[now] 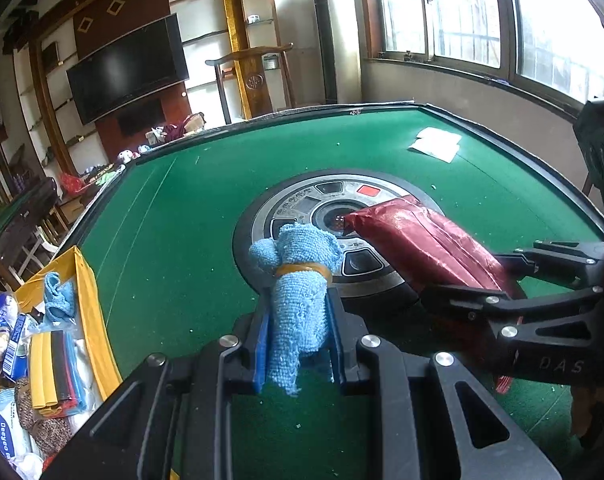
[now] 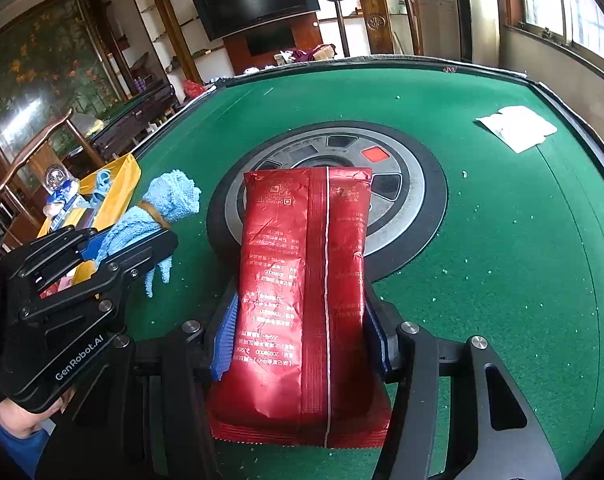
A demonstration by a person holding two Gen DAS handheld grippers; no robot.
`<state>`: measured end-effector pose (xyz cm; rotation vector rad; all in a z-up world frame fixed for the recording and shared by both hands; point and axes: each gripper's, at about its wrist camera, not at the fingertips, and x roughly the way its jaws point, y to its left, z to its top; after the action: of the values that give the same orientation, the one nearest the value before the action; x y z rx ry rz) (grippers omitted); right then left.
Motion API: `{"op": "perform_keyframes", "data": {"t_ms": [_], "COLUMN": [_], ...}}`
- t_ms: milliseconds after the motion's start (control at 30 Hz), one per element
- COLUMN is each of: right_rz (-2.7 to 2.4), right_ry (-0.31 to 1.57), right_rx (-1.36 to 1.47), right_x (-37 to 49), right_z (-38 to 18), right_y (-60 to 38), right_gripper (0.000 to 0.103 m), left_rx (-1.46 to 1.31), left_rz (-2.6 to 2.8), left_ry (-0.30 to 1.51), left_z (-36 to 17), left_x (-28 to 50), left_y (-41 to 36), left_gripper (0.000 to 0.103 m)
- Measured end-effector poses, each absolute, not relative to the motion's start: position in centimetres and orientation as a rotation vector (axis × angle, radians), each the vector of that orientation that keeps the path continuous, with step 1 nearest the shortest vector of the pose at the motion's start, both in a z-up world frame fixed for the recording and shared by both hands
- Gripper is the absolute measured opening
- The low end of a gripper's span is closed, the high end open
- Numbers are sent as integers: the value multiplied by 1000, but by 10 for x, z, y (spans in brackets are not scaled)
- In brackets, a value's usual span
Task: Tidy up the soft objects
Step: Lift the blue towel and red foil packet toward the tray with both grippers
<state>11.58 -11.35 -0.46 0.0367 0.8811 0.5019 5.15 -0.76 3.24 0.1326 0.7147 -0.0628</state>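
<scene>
Jaws of left gripper [image 1: 298, 320] clamped on rolled blue towel [image 1: 298, 280], bound by a tan rubber band [image 1: 302, 269]. Jaws of right gripper [image 2: 302, 332] pinching red foil packet [image 2: 306, 280] by its sides. Both held above green table [image 2: 502, 240]; packet's far end over the round centre dial [image 2: 414, 184], towel at the dial's edge. Yellow bin [image 1: 90, 292] well off from the dial, at the table's edge.

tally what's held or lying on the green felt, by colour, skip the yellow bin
Blue: 1, the cloth bundle tied with a rubber band, in the left gripper
Red: 1, the foil packet in the right gripper
White: 1, the paper lying on the table near the far right edge
Total: 3
</scene>
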Motion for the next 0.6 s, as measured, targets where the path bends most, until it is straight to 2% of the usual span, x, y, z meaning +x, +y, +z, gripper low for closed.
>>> {"op": "perform_keyframes", "data": {"t_ms": [600], "right_rz": [527], "right_ry": [867], "right_rx": [37], "right_x": [108], "right_z": [-2], "right_y": [-111], "right_gripper": [53], "left_rx": [175], "left_rz": [-26], "left_ry": [673], "left_z": [38], "left_x": [43], "left_y": [-12], "left_gripper": [24]}}
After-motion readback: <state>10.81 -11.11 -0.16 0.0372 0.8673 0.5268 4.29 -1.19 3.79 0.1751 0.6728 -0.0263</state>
